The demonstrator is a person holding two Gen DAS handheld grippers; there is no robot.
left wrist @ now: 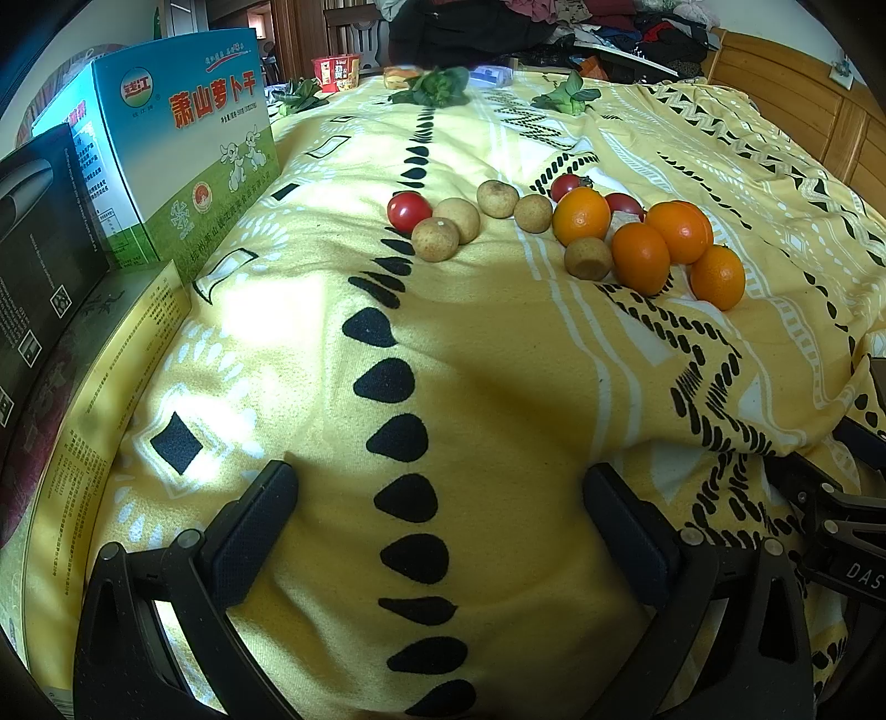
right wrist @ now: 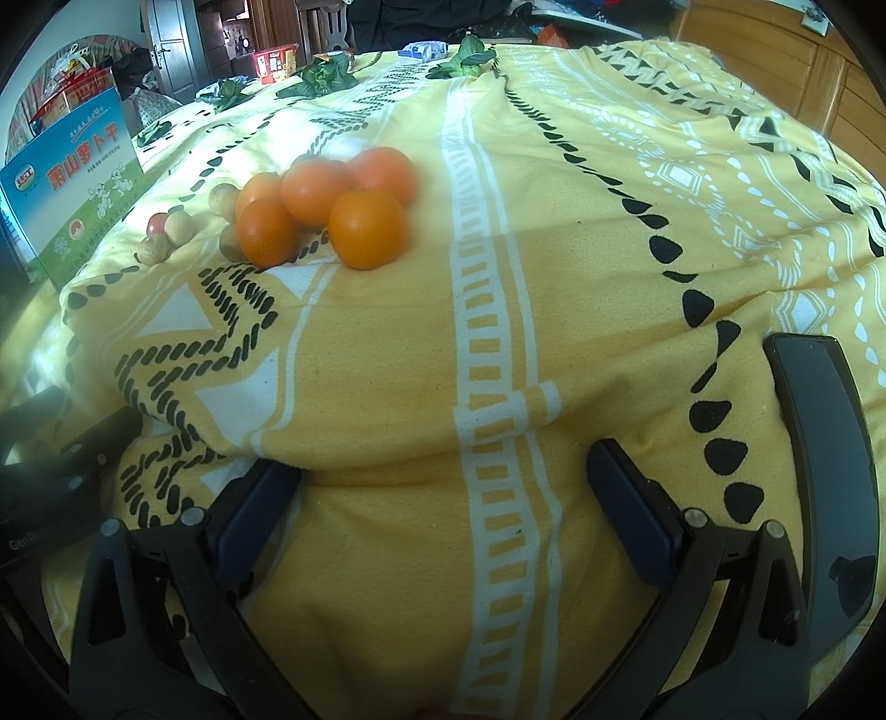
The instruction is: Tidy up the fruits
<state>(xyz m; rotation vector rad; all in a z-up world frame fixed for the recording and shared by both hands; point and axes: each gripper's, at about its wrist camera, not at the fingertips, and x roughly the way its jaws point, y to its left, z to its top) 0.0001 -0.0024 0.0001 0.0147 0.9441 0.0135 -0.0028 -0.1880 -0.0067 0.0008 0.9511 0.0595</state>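
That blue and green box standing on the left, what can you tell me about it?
The blue and green box looks like printed cardboard food packaging. Its front fades from blue sky down to green grass, with a round red logo, large red Chinese characters and small white cartoon rabbits. It stands upright on the yellow patterned cloth, left of the fruit and apart from it. A dark box stands close beside it and a flat yellowish box lies in front.

yellow patterned blanket (left wrist: 498, 387) | wooden headboard (left wrist: 786, 105) | door (right wrist: 171, 44)
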